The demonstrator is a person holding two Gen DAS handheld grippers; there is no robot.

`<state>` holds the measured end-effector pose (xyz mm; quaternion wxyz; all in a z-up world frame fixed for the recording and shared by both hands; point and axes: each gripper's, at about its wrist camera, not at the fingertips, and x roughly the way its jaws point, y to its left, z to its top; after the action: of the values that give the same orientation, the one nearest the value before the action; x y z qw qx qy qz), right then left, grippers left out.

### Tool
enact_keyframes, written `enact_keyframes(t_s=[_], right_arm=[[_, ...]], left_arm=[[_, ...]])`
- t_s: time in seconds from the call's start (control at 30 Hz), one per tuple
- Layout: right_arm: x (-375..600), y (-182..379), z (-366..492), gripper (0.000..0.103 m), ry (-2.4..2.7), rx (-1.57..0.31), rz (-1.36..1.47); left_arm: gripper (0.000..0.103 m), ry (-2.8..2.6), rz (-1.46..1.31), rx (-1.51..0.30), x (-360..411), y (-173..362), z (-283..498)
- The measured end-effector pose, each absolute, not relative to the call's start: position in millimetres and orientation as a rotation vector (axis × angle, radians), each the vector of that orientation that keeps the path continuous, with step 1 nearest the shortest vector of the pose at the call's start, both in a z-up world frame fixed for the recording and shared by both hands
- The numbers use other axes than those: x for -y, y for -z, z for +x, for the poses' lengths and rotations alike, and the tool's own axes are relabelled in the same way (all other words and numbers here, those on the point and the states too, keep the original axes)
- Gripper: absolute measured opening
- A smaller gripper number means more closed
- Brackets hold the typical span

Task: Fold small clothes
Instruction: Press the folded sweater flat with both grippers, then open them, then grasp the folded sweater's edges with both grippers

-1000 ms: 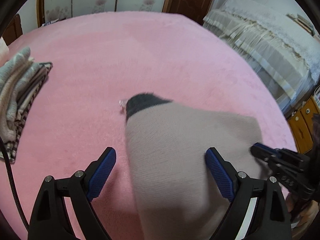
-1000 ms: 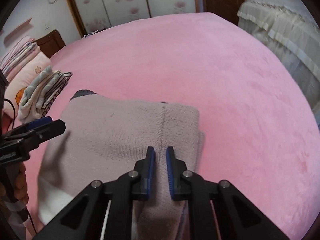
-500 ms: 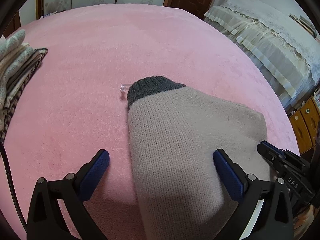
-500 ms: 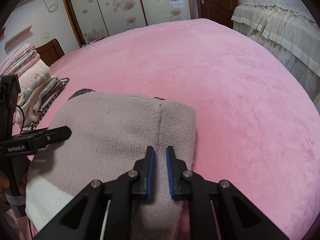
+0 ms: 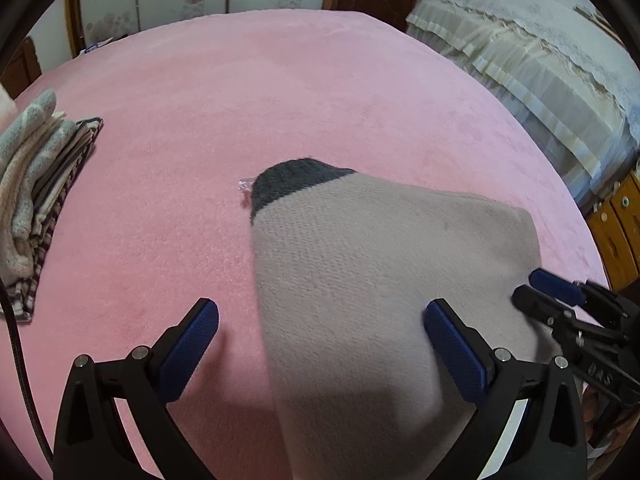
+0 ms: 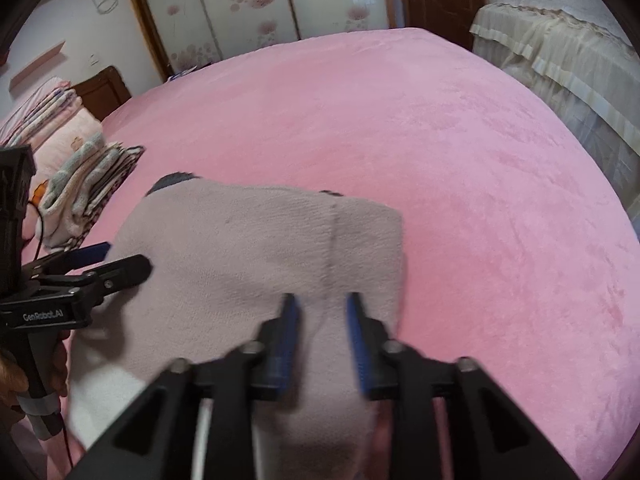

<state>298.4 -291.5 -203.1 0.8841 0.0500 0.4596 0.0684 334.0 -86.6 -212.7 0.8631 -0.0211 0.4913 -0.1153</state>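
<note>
Sweater [image 5: 384, 280] folded on the pink bed [image 5: 280, 92], near its front edge. Left gripper [image 5: 320, 344] gaping; right gripper [image 6: 322, 320] just been opening, cloth between. We lift both clear, no snagging.

You can read only two texts here. In the right wrist view, the black arm of the left gripper [image 6: 116, 260] carries the white word "GenRobot.AI"; it stands on the side of the arm, low on the left, just beside the pinkish knit garment [image 6: 248, 264]. In the left wrist view, the black arm of the right gripper [image 5: 548, 296], at the right edge of the same garment, shows pale letters that look like "DAS", but they are turned and you cannot read them with certainty. No other label or number is readable.
</note>
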Motion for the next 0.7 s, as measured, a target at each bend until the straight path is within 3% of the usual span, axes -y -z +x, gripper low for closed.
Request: enact_keyframes(t_s=[0.13,0.47,0.7], right_arm=[[269.8,176.8,280.5,0.075,-0.112,-0.907,0.005],[268.8,101.4,233.1,0.078,-0.098,-0.833,-0.002],[288.9,91.3,217.2,0.082,-0.099,-0.878,0.073]], left_arm=[[0.103,0.272,-0.026,-1.024,86.6,187.9,318.8],[0.103,0.326,0.007,-0.962,80.7,116.4,276.2],[0.103,0.367,0.054,-0.904,85.4,93.2,243.7]])
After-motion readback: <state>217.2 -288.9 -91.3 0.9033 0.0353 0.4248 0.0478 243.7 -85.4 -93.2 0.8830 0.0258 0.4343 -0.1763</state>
